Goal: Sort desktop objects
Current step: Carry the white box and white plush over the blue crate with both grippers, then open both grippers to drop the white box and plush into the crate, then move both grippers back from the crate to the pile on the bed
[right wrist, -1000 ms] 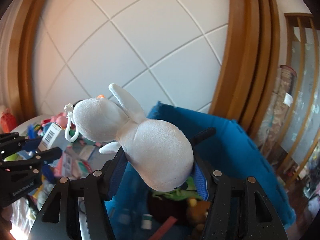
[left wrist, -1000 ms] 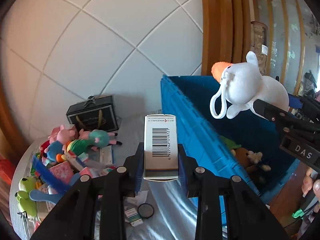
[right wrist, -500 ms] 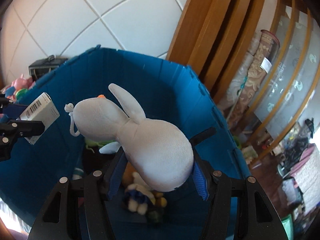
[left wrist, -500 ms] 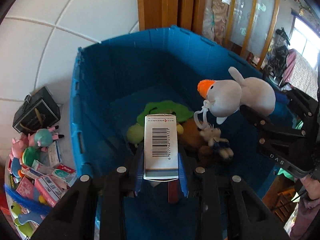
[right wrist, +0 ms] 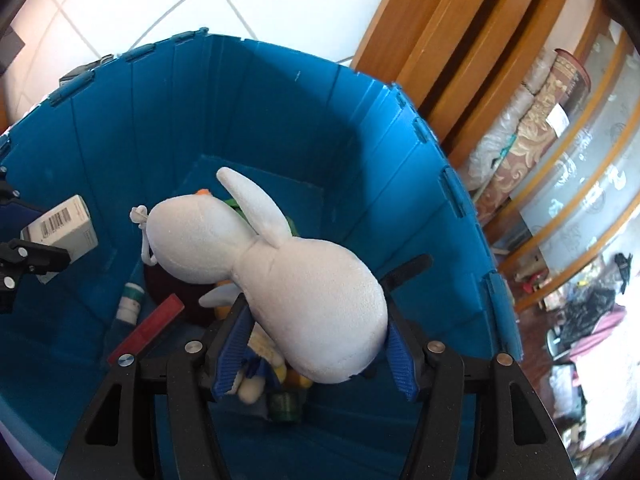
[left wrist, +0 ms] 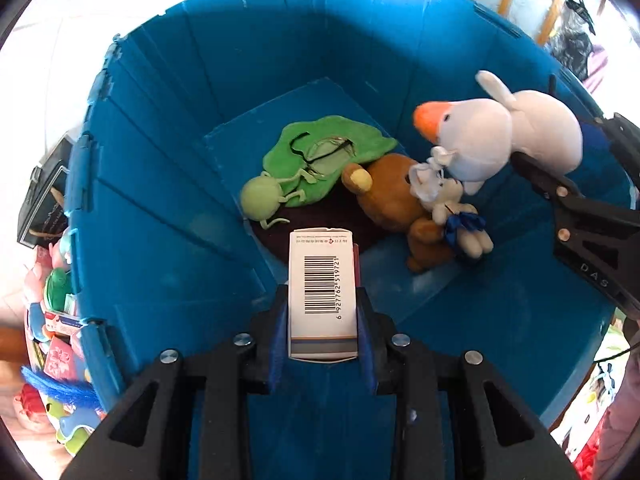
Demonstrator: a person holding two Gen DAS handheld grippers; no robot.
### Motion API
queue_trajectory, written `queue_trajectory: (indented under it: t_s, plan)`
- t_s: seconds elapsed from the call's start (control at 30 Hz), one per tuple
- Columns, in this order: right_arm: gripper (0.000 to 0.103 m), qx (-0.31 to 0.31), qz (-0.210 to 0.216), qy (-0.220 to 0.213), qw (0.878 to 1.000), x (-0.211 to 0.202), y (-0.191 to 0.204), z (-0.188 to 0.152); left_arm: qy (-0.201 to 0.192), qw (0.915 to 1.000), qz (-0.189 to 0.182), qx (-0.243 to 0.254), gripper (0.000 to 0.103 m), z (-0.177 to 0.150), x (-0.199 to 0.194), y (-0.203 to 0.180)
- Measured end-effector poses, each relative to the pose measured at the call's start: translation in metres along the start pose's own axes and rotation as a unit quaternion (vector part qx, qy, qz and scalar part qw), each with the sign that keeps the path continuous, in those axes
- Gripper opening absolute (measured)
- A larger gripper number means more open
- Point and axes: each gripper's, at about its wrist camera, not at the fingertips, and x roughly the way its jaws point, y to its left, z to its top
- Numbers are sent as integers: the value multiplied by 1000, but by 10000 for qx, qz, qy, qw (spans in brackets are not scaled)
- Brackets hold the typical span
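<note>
My left gripper (left wrist: 323,312) is shut on a small white box with a barcode (left wrist: 322,294), held over the inside of a large blue bin (left wrist: 168,184). My right gripper (right wrist: 316,348) is shut on a white plush goose with an orange beak (right wrist: 280,276), also over the bin (right wrist: 280,112). In the left wrist view the goose (left wrist: 504,140) hangs at the right above the toys on the bin floor. In the right wrist view the box (right wrist: 60,228) shows at the left edge.
On the bin floor lie a green plush (left wrist: 320,152), a brown bear (left wrist: 396,200), a small white bear (left wrist: 452,216), a red box (right wrist: 148,330) and a small bottle (right wrist: 130,304). Left of the bin is a heap of toys and boxes (left wrist: 56,320). Wooden frames (right wrist: 440,40) stand behind.
Both grippers have swung from beside the bin to over its inside and tipped downward, each keeping its load. The toy heap has slid to the left edge of the left wrist view.
</note>
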Motion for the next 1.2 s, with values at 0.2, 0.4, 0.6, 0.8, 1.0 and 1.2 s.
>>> queue_trajectory:
  t_s: [0.2, 0.4, 0.6, 0.8, 1.0, 1.2]
  plan:
    - [62, -129, 271, -79, 9995, -3, 8, -1, -63, 9999, 101, -35, 31, -5, -4, 2]
    - [90, -112, 376, -209, 9990, -8, 10, 3, -163, 9998, 106, 5, 46, -2, -6, 3]
    - [95, -224, 312, -241, 9990, -11, 14, 6, -322, 9993, 160, -30, 46, -2, -8, 0]
    - [103, -326, 81, -372, 9987, -14, 17, 5, -754, 9971, 76, -118, 46, -12, -27, 3]
    - [103, -48, 155, -461, 9988, -18, 14, 6, -1602, 9860, 183, -424, 46, -33, -76, 27]
    - [103, 329, 636, -1254, 9895, -61, 30, 16, -2393, 9620, 779, -1057, 52, -81, -119, 81]
